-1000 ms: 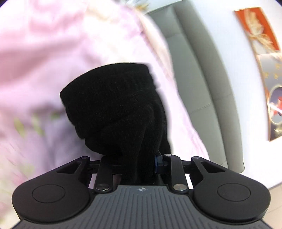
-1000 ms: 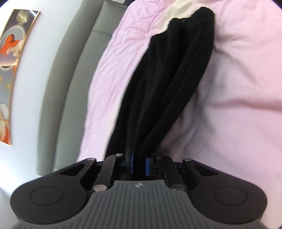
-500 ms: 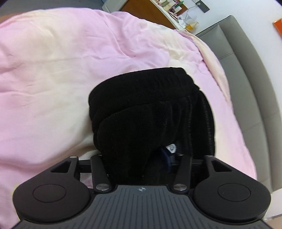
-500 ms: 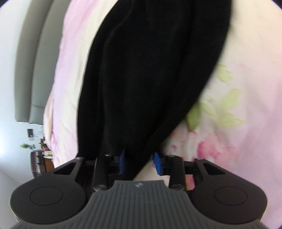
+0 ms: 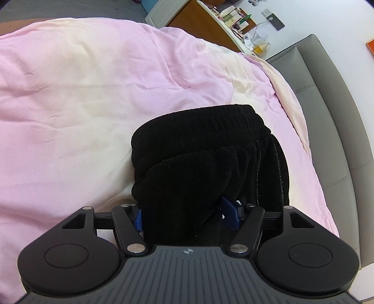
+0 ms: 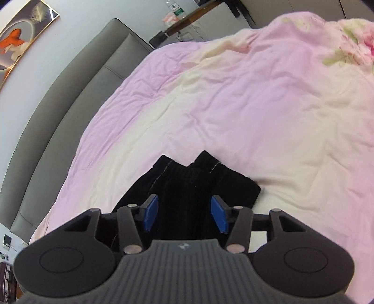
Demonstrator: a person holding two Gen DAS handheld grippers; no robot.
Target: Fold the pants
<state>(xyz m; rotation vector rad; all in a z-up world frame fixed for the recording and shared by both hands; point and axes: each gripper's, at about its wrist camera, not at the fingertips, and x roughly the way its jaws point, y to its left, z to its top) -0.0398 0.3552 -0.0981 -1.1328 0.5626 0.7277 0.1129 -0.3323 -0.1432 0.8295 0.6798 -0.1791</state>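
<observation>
The shelf clutter [image 5: 236,18] is too small to identify (bottles, perhaps), and the picture [image 6: 16,44] is cut off.

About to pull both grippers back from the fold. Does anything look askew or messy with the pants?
Slightly. In the right wrist view the pants end in two uneven points, the hems not aligned. In the left wrist view the waistband end sits bunched, not flat, on the quilt. Nothing looks damaged.

Black ribbed pants [image 5: 201,163] folded in thick bundle, lying on bed.

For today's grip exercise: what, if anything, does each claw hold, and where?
Nothing is gripped: both claws, left and right, are opening with the black pants loose between them.
</observation>
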